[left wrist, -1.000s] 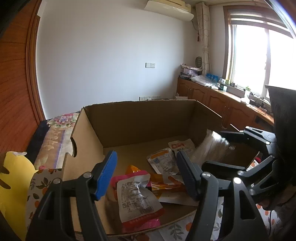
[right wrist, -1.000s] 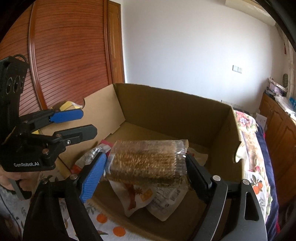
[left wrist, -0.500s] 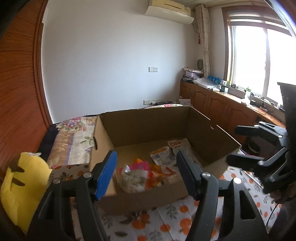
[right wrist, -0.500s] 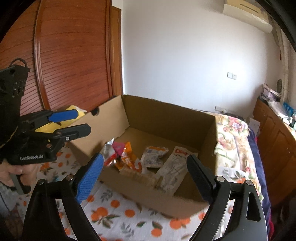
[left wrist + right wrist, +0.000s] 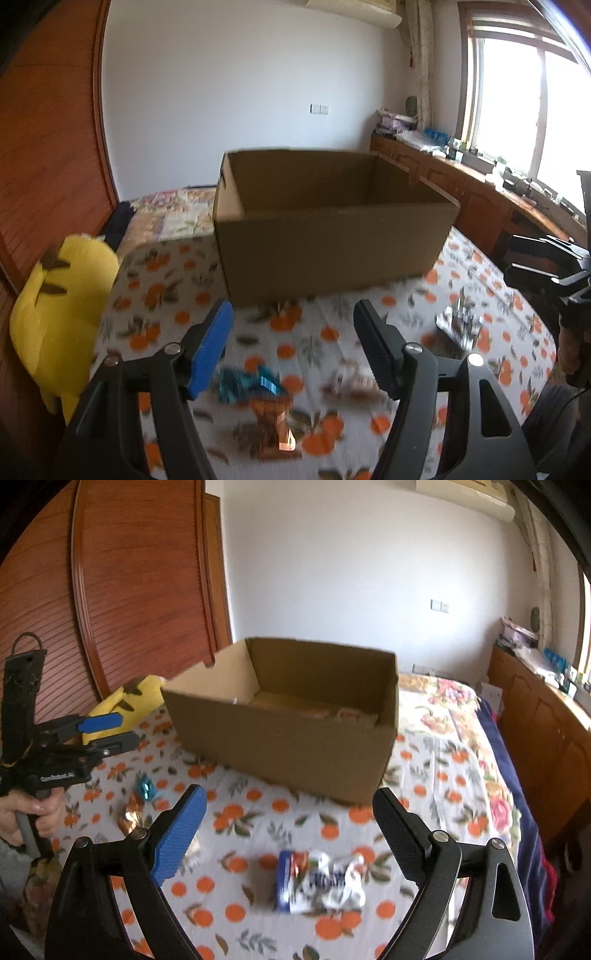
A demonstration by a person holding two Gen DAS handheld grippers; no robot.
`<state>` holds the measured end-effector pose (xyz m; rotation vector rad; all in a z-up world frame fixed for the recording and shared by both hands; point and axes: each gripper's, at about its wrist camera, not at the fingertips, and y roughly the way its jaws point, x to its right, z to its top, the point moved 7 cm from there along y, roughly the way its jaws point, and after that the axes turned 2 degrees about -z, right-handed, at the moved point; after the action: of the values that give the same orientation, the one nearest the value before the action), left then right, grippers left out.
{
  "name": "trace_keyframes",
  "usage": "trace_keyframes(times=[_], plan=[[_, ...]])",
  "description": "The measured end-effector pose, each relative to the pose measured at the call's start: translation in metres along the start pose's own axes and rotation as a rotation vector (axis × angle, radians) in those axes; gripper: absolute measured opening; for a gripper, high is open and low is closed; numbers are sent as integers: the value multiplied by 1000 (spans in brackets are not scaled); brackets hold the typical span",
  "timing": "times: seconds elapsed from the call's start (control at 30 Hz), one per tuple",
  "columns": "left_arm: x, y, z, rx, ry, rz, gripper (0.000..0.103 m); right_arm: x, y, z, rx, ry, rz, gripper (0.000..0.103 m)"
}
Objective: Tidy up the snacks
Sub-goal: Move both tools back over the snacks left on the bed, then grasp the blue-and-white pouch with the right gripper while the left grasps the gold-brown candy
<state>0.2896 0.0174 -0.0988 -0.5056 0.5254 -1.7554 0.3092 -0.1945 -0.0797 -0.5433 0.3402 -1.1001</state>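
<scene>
At the far left a yellow plush toy [image 5: 62,314] lies by the edge of the orange-print bedspread [image 5: 166,295], close to the wooden wardrobe. Next comes the left gripper [image 5: 293,343], its jaws spread wide with nothing between them, held above two small snacks on the spread: a teal foil candy [image 5: 240,380] and, just nearer the camera, a brown-orange wrapped one [image 5: 269,413], both blurred. In the middle stands the open cardboard box [image 5: 332,251], flaps up; from the left wrist view its inside is hidden behind the front wall, while the right wrist view shows a few pale packets [image 5: 343,713] on its floor near the far right corner, too blurred to name. Right of the box, the right gripper [image 5: 290,823] also gapes wide and empty, hovering over a crumpled blue-and-white snack bag [image 5: 317,882] that lies on the spread in front of the box, well apart from it.
</scene>
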Motion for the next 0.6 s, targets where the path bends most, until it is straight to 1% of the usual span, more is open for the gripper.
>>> trace_keyframes(times=[0.1,0.2,0.3,0.4,0.53,0.57,0.6], plan=[[-2,1,-22,-30,-7,14,69,6,7,-24,-27,24,-8,93],[-6,7,-45,-80,-41,18,69,15,15,-48,-68,68,-23,93],[-3,11,-63,-116,-60,21,69,18,21,-64,-99,85,-18,93],[2,13,-71,-130,-50,29,69,20,26,-74,-115,82,-21,93],[4,13,-73,-127,-40,47,69,26,32,-81,-130,86,-24,93],[4,14,-73,-130,-45,48,65,27,36,-83,-135,84,-26,93],[2,15,-75,-137,-55,45,64,28,38,-84,-140,84,-29,93]])
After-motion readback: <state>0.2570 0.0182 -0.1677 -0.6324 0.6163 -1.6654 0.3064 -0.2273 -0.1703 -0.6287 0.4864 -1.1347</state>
